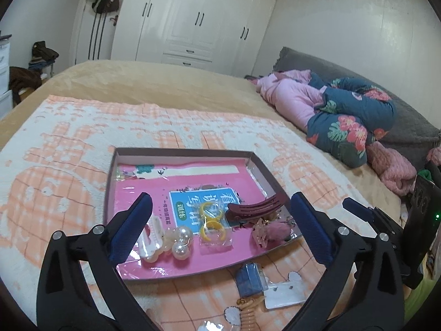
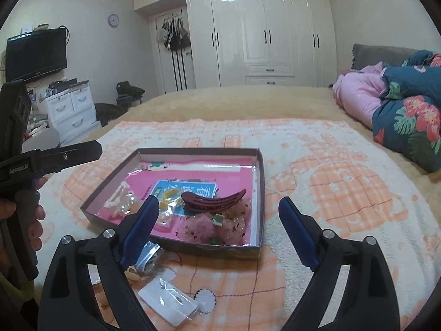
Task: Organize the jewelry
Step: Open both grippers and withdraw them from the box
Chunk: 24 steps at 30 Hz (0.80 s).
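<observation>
Fingers of the left gripper (image 1: 220, 220) stood wide apart, holding nothing, above the shallow tray (image 1: 264, 165) on the orange-checked blanket (image 1: 69, 151). Inside lay a pearl clip (image 1: 176, 244), yellow rings (image 1: 210, 222) and a maroon hair claw (image 1: 255, 208). The right gripper (image 2: 219, 229) also gaped empty over the tray's near edge.

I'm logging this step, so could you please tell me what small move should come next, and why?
Probably lower the open right gripper onto the white earring card: it lies on the blanket outside the tray, just below that gripper, while the hair clips are already inside.
</observation>
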Each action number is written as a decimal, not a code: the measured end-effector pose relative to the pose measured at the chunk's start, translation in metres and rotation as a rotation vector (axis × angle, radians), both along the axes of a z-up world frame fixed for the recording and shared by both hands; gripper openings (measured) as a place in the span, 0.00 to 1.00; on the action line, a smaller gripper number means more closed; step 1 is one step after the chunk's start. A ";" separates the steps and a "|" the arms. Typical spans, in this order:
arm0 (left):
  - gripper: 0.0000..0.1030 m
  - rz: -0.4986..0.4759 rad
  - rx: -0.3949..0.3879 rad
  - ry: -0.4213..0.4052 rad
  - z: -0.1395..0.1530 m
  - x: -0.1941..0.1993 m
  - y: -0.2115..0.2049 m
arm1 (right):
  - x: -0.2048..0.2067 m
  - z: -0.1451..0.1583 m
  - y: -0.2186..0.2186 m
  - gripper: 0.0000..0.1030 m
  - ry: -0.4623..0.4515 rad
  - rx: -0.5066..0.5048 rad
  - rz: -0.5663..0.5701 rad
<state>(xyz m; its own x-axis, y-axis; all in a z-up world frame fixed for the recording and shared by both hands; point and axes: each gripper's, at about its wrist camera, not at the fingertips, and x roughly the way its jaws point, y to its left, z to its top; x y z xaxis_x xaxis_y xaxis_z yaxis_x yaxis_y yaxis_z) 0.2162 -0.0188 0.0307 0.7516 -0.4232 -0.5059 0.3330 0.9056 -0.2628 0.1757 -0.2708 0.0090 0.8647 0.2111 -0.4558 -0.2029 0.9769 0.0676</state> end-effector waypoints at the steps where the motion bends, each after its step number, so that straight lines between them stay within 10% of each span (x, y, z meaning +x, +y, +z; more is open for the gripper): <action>1: 0.89 0.003 0.000 -0.007 0.002 -0.003 0.001 | -0.002 0.002 0.000 0.84 -0.006 0.000 0.000; 24: 0.89 0.064 -0.012 -0.117 0.026 -0.071 0.012 | -0.055 0.028 0.002 0.87 -0.095 0.000 0.031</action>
